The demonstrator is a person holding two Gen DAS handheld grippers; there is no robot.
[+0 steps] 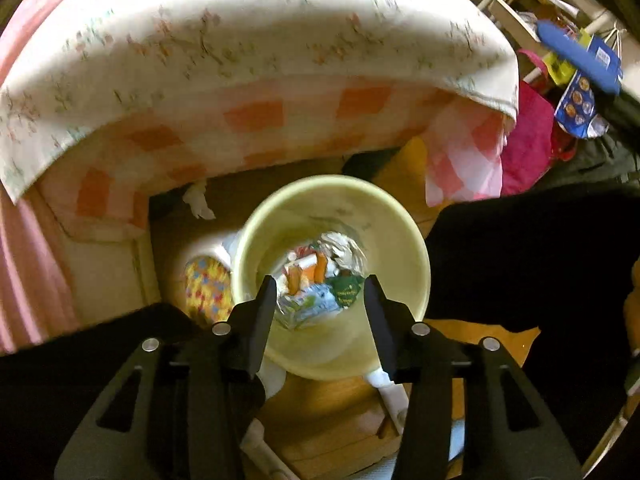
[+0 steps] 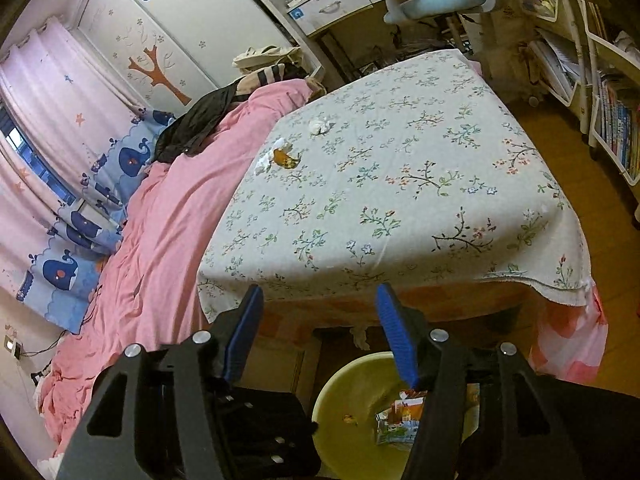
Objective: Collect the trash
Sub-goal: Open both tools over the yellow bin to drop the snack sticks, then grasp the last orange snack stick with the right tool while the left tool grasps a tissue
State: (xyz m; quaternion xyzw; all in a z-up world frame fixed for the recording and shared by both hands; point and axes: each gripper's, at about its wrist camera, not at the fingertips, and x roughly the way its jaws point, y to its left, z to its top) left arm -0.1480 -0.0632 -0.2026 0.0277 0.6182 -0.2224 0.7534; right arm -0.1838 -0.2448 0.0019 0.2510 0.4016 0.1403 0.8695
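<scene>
A pale yellow bin (image 1: 332, 200) stands on the floor by the bed, with colourful wrappers (image 1: 316, 284) inside. My left gripper (image 1: 320, 292) is open and empty right above the bin's mouth. The bin also shows in the right wrist view (image 2: 340, 392), holding a printed carton (image 2: 398, 420). My right gripper (image 2: 318, 300) is open and empty above the bed's edge. On the floral sheet (image 2: 400, 184) lie an orange wrapper with white tissue (image 2: 282, 157) and a crumpled white tissue (image 2: 321, 125). A white tissue (image 1: 198, 200) lies on the floor under the bed edge.
A pink duvet (image 2: 172, 220) covers the bed's left side, with dark clothes (image 2: 200, 120) on it. A desk and blue chair (image 2: 436, 0) stand beyond the bed. Bookshelves (image 2: 608, 120) line the right wall. Pink and blue bags (image 1: 560, 100) sit by the shelving.
</scene>
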